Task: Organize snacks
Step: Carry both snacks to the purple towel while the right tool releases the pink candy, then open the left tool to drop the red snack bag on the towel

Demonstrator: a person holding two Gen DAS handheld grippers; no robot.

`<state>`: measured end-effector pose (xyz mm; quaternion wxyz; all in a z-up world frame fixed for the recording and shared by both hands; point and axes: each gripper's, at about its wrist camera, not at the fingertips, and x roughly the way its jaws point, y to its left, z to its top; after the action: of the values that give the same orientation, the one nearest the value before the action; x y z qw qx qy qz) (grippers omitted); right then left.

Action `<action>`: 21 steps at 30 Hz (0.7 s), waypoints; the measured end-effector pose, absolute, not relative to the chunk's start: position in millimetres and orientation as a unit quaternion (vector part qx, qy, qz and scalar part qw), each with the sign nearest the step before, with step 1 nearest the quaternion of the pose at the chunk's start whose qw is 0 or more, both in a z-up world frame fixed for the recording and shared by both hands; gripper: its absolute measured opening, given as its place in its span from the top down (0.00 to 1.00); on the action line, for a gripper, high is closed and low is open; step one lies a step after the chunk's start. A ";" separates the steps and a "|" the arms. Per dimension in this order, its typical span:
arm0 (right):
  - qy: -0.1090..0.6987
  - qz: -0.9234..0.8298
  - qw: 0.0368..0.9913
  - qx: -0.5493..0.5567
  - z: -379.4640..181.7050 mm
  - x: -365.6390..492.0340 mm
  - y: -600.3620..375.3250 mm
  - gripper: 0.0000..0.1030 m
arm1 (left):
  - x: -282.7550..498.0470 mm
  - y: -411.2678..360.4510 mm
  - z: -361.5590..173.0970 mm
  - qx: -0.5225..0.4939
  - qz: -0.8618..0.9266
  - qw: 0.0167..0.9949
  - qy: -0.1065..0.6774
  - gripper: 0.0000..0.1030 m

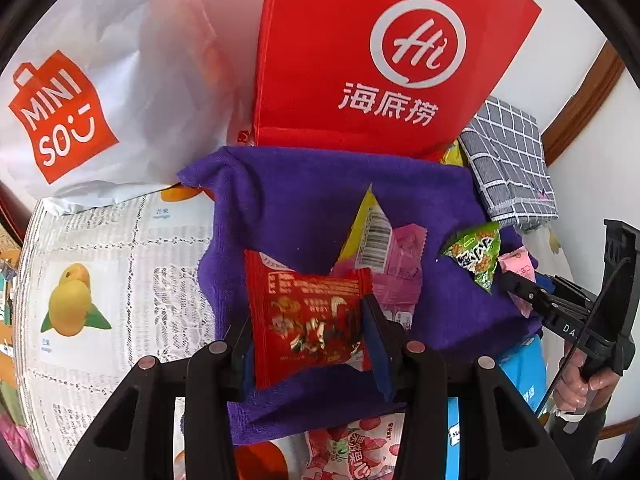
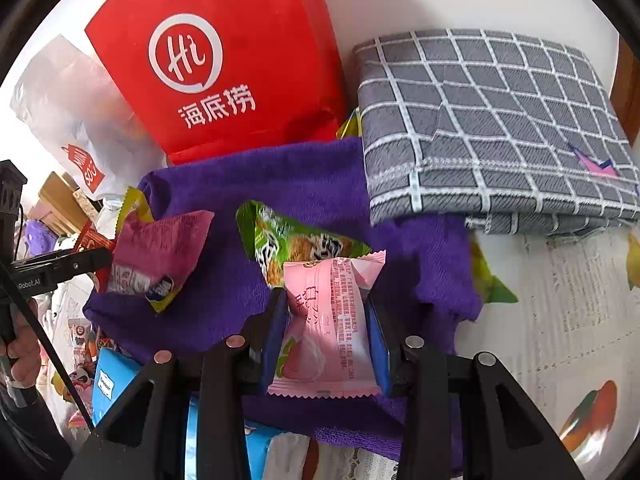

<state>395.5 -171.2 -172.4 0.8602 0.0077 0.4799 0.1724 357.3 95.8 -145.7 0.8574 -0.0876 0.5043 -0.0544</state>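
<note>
My left gripper (image 1: 308,320) is shut on a red snack packet (image 1: 308,320) and holds it over a purple towel (image 1: 304,212). My right gripper (image 2: 326,328) is shut on a pale pink snack packet (image 2: 326,328) over the same towel (image 2: 256,184). On the towel lie a green triangular packet (image 1: 476,254) (image 2: 296,240), a magenta packet (image 1: 400,268) (image 2: 160,256) and a yellow packet (image 1: 368,228). The right gripper also shows at the right edge of the left wrist view (image 1: 520,292).
A red Haidilao bag (image 1: 380,56) (image 2: 224,60) and a white Miniso bag (image 1: 80,108) (image 2: 76,128) stand behind the towel. A folded grey checked cloth (image 2: 492,128) (image 1: 508,160) lies at the back right. More snack packets (image 1: 360,448) and a blue pack (image 2: 108,384) lie near the front.
</note>
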 end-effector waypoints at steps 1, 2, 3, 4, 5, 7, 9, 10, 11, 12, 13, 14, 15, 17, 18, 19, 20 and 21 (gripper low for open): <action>0.479 0.173 0.861 0.004 -173.3 394.8 -170.1 0.63 | 358.0 94.2 -147.6 -0.084 -0.055 0.855 0.508 0.59; 0.476 0.173 0.862 -0.001 -174.0 393.5 -169.1 0.63 | 358.3 93.8 -149.1 -0.083 -0.054 0.854 0.511 0.59; 0.474 0.173 0.863 -0.005 -174.4 393.3 -168.0 0.63 | 358.7 93.9 -150.1 -0.083 -0.052 0.853 0.512 0.59; 0.471 0.173 0.865 -0.009 -175.3 392.5 -167.3 0.63 | 358.9 94.6 -150.8 -0.085 -0.051 0.853 0.513 0.59; 0.470 0.173 0.866 -0.011 -175.9 392.7 -166.8 0.63 | 358.6 95.1 -151.1 -0.086 -0.051 0.853 0.513 0.59; 0.467 0.172 0.867 -0.016 -177.3 392.1 -166.3 0.63 | 358.9 96.0 -151.8 -0.087 -0.051 0.852 0.514 0.59; 0.466 0.170 0.868 -0.018 -178.0 391.8 -165.4 0.62 | 359.3 95.8 -152.6 -0.088 -0.050 0.851 0.516 0.59; 0.466 0.169 0.868 -0.015 -177.7 392.3 -165.0 0.62 | 359.4 95.8 -153.2 -0.088 -0.050 0.850 0.517 0.59; 0.466 0.171 0.868 -0.011 -177.1 392.5 -165.4 0.62 | 359.8 95.3 -153.6 -0.087 -0.049 0.850 0.517 0.59; 0.466 0.172 0.868 -0.010 -176.3 392.7 -165.6 0.62 | 359.9 95.2 -153.8 -0.087 -0.048 0.850 0.517 0.59; 0.465 0.170 0.869 -0.011 -175.5 392.5 -165.8 0.60 | 359.9 95.0 -153.6 -0.088 -0.048 0.850 0.516 0.59; 0.463 0.167 0.870 -0.013 -174.6 392.1 -165.8 0.58 | 359.9 94.4 -153.5 -0.088 -0.049 0.850 0.516 0.59; 0.458 0.161 0.874 -0.018 -172.5 391.1 -165.8 0.56 | 359.8 93.6 -153.2 -0.087 -0.051 0.850 0.517 0.59; 0.446 0.152 0.881 -0.026 -166.9 387.9 -166.3 0.56 | 359.5 93.8 -152.5 -0.088 -0.053 0.850 0.517 0.59; 0.440 0.151 0.885 -0.031 -162.7 385.4 -165.9 0.56 | 359.5 93.8 -152.4 -0.087 -0.053 0.849 0.518 0.59; 0.433 0.151 0.888 -0.035 -157.8 382.0 -165.2 0.56 | 359.6 93.5 -152.2 -0.086 -0.055 0.849 0.519 0.59; 0.425 0.149 0.892 -0.039 -153.4 378.3 -165.0 0.56 | 359.9 93.0 -152.0 -0.085 -0.056 0.848 0.520 0.57; 0.415 0.146 0.897 -0.043 -148.3 373.3 -164.7 0.56 | 360.1 92.3 -151.7 -0.084 -0.058 0.847 0.523 0.54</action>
<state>373.3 -164.7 -148.3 0.8970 -0.0431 0.4151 0.1458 360.1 92.3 -151.7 0.8465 -0.0838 0.5225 -0.0578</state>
